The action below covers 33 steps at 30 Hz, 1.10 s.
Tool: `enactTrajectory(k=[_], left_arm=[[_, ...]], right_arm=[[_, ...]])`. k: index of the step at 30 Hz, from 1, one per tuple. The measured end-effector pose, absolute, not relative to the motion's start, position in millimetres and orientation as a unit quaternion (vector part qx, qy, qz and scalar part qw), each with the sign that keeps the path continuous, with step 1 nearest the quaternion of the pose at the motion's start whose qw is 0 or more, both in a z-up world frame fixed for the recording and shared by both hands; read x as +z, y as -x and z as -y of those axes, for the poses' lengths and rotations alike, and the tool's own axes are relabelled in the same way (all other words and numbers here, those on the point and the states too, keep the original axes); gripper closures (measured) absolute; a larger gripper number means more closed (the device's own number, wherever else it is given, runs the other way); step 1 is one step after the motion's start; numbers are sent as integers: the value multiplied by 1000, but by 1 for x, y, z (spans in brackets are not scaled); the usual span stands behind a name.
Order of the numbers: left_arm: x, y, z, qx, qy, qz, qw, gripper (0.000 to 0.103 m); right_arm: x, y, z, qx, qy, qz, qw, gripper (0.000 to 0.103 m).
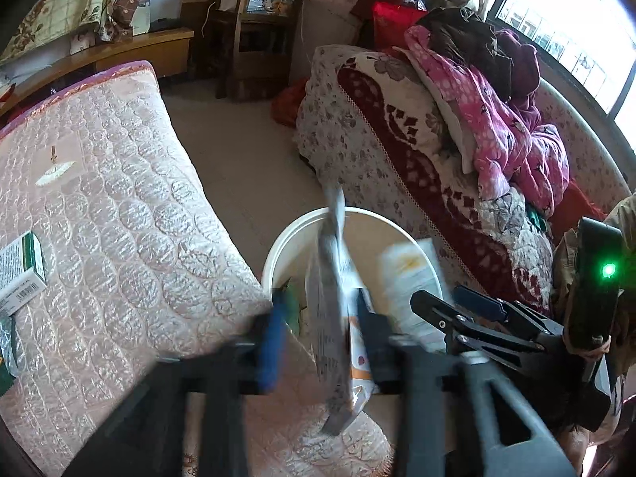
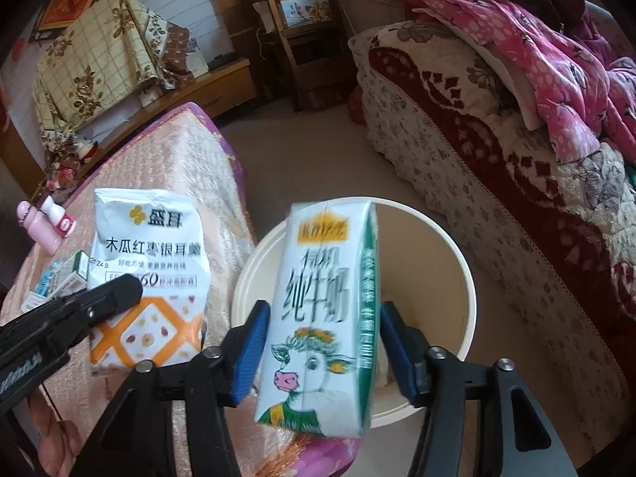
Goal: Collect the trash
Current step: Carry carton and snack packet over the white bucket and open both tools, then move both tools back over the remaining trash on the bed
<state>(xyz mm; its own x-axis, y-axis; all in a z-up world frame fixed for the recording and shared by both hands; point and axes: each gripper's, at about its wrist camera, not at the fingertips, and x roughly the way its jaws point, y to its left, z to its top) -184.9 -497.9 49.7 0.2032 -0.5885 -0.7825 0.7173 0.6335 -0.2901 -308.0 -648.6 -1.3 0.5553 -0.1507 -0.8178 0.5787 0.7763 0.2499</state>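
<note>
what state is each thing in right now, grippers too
left gripper, open, pouch loose between its fingers
right gripper, open, gap beside carton
white and green cow-print milk carton, upright over bucket, unclamped
white and orange foil snack pouch, upright, flat, unclamped
round white plastic bucket, upright, no lid
small green and white cardboard box, closed, lying on the pink quilted cover
</note>
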Motion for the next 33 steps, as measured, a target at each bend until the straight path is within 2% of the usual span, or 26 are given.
enactTrajectory(k=[1,20,33], left_arm=[[51,186,495,-422,-66,-463,777,46],[68,174,412,-349,-85,-429,829,46],[65,139,296,-260,-58,-443,856,45]], right_arm=[[-2,308,649,-219,-257,-419,843,36],[12,292,602,-180,-245,-424,853,36],[28,241,510,-92,-209,-433,872,35]])
